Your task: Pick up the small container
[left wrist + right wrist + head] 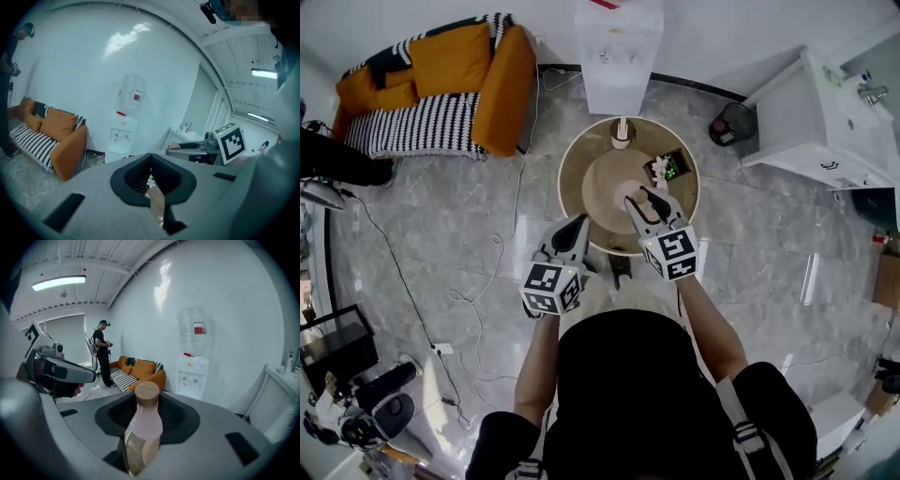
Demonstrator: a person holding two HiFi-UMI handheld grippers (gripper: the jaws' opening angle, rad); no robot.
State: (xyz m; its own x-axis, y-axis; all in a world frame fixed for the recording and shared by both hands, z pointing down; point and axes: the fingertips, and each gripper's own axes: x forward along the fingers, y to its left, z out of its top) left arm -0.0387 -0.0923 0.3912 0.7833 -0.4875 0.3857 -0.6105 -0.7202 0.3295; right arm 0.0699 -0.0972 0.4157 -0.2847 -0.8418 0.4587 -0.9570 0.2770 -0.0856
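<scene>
A person in a black top (623, 394), seen from above, stands at a round tabletop (575, 173) with a gripper in each hand. The right gripper (147, 401) has its fingers (176, 414) closed on the small container (140, 432), a pale pink bottle with a cork-coloured cap. The dark pads press on either side of it near the neck, and the bottle stands upright between them. In the head view the small container shows in that gripper over the middle of the tabletop, near a black tray of white flowers and green leaves (667, 168). A small pale jar-like object (622, 134) stands at the far edge of the tabletop, well apart from both grippers. The left gripper (151, 157) is to the left of the right one, over the near edge of the tabletop. Its fingers (133, 176) are closed tip to tip with nothing held between them, and a narrow slit below the tips shows a sliver of the tabletop and a white flower. Beyond the tabletop stands a white water dispenser (619, 52) against the wall. An orange sofa with a black-and-white striped cover (441, 80) is to the left, and a white cabinet with a sink (825, 117) to the right, with a dark bin (733, 122) beside it. Thin cables trail across the grey marble floor (469, 234). In the right gripper view a second person (101, 352) stands near the sofa.
</scene>
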